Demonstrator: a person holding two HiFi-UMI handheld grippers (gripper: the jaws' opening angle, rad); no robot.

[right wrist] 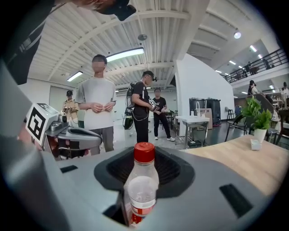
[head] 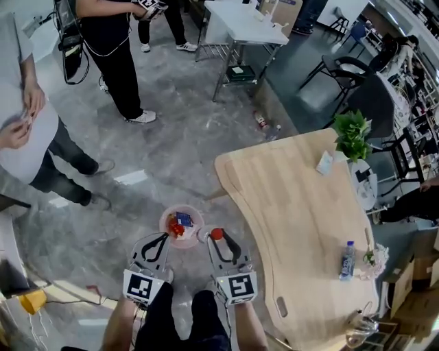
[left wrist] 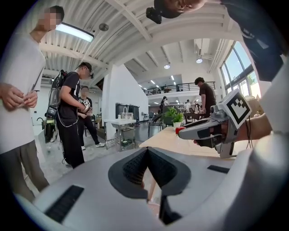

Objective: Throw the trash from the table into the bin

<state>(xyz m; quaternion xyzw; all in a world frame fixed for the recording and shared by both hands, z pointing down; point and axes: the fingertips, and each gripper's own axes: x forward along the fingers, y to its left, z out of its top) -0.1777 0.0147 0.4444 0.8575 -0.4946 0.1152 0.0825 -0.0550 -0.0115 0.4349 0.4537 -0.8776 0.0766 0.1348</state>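
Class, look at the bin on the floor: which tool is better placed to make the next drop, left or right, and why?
Right. The right tool grips a red-capped bottle beside the bin; the left tool is shut and empty.

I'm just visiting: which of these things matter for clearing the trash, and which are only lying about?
Job: clear plastic bottle with red cap in the right gripper; round pink bin on the floor; perhaps the small blue-labelled bottle on the wooden table.
Lying about: green potted plant; white metal-legged table behind.
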